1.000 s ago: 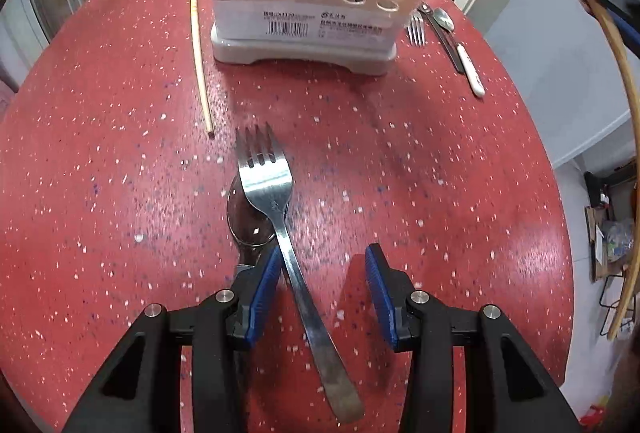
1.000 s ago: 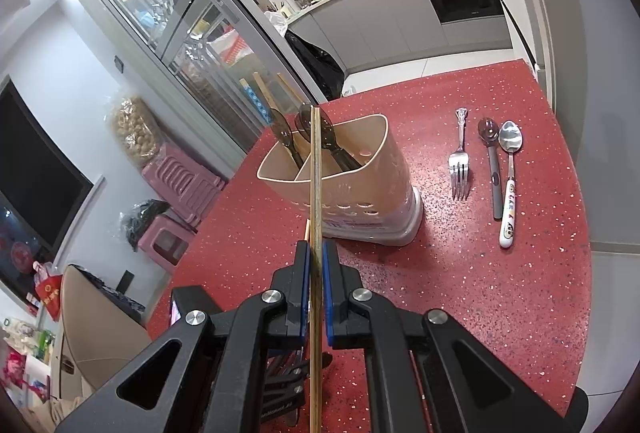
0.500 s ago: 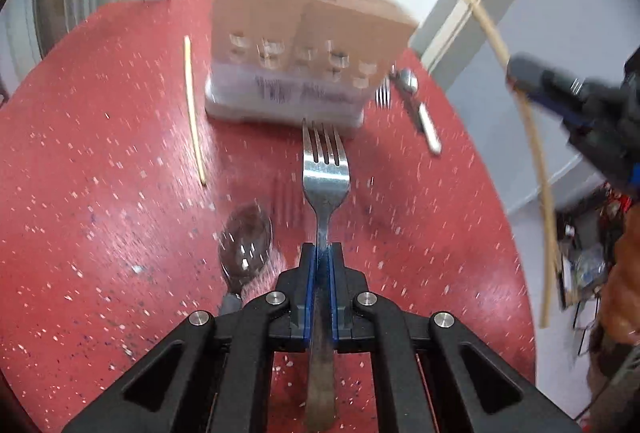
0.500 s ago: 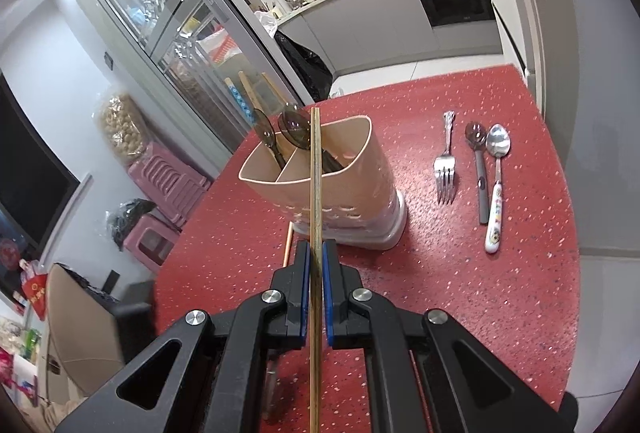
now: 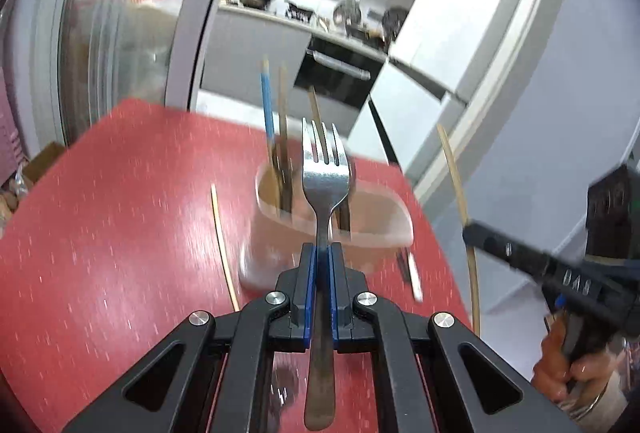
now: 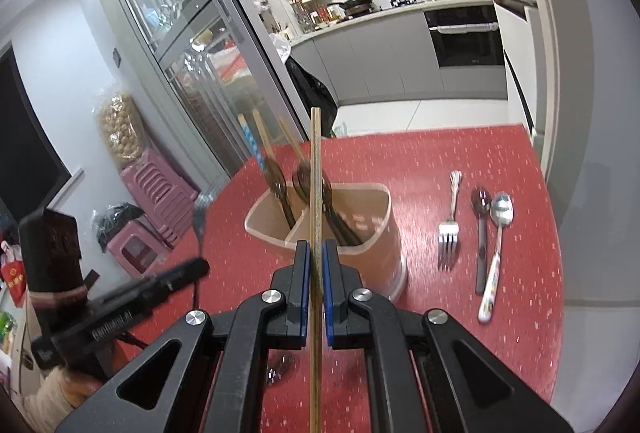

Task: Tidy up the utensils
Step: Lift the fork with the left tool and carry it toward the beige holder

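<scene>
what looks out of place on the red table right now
One chopstick lies alone on the red table left of the utensil holder, apart from those standing inside. A fork and two spoons lie loose on the holder's other side. Nothing looks spilled or broken.

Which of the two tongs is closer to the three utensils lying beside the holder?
Right. The right tongs sit nearer the loose utensils; the left tongs hang beyond the holder.

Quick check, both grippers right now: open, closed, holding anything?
Left gripper: closed on the fork.
Right gripper: closed on a chopstick.
</scene>
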